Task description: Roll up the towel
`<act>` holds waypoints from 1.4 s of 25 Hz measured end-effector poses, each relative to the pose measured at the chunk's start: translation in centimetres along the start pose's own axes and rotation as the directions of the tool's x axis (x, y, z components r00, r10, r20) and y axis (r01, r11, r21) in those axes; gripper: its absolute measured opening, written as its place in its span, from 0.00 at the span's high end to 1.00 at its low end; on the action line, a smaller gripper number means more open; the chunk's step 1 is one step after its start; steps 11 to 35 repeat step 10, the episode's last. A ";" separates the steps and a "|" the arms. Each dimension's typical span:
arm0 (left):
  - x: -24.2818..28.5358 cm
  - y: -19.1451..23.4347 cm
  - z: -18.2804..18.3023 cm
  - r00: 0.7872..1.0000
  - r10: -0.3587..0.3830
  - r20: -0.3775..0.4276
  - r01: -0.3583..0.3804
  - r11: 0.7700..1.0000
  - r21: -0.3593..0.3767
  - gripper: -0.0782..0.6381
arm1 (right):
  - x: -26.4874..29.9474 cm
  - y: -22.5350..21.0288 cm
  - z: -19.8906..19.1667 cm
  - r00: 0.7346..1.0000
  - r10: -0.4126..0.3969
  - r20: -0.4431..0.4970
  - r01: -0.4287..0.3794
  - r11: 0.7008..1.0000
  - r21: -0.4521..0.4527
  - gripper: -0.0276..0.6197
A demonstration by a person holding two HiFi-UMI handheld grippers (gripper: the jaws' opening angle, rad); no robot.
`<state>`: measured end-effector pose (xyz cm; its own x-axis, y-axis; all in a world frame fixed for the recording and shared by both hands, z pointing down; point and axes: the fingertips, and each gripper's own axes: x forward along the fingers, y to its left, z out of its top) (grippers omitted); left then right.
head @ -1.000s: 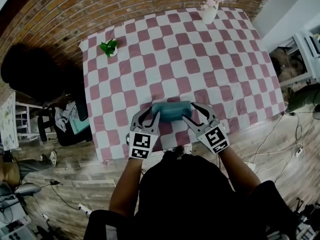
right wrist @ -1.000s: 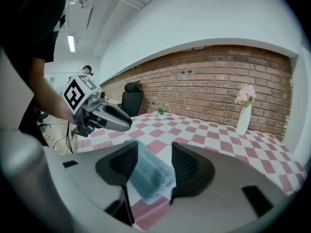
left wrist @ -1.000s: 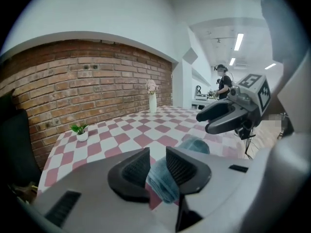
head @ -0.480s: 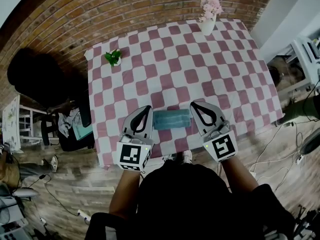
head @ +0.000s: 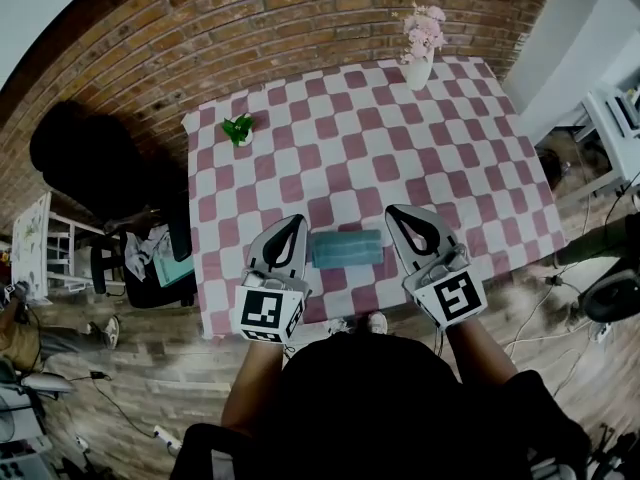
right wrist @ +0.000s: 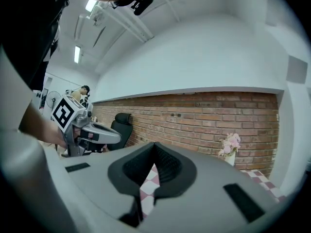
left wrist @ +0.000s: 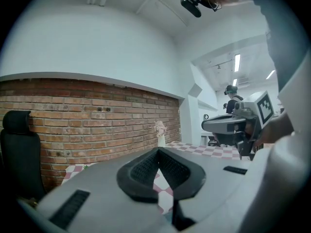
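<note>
Both grippers have come up off the towel since the earlier frames: a second ago their fingers stood spread at the two ends of the roll, and now they are raised and drawn shut. The left gripper (head: pixel 288 226) has its fingers closed tip to tip with nothing between them, as its own view shows. The right gripper (head: pixel 403 215) is likewise closed on nothing. In their own views each looks out roughly level at the brick wall (left wrist: pixel 97 115) rather than down at the desk.

The teal towel (head: pixel 347 248) lies rolled into a short cylinder on the desk (head: pixel 330 138), which is covered in a pink-and-white checked cloth. The roll sits near the desk's near edge, its long axis running across. In the head view it appears between the two grippers, and neither holds it.

At the far right corner of the desk stands a white vase of pink flowers (head: pixel 421 58). A small green plant (head: pixel 238 128) sits near the far left corner. A black chair (head: pixel 80 168) stands off the desk's left side, against the wall.
</note>
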<state>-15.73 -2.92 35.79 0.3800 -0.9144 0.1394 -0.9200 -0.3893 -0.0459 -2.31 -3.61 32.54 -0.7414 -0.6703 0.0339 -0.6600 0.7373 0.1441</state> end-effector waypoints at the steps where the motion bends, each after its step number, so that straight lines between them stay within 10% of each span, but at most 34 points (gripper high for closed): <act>1: 0.0 0.0 0.1 1.000 0.002 0.001 -0.002 1.000 0.001 0.89 | -0.1 -0.1 0.0 1.000 0.003 0.003 -0.003 1.000 -0.013 0.96; 35: -0.5 -0.9 -0.2 1.000 0.002 -0.020 -0.002 1.000 0.006 0.89 | -0.4 0.4 -0.3 0.999 0.010 -0.032 -0.009 0.999 0.034 0.96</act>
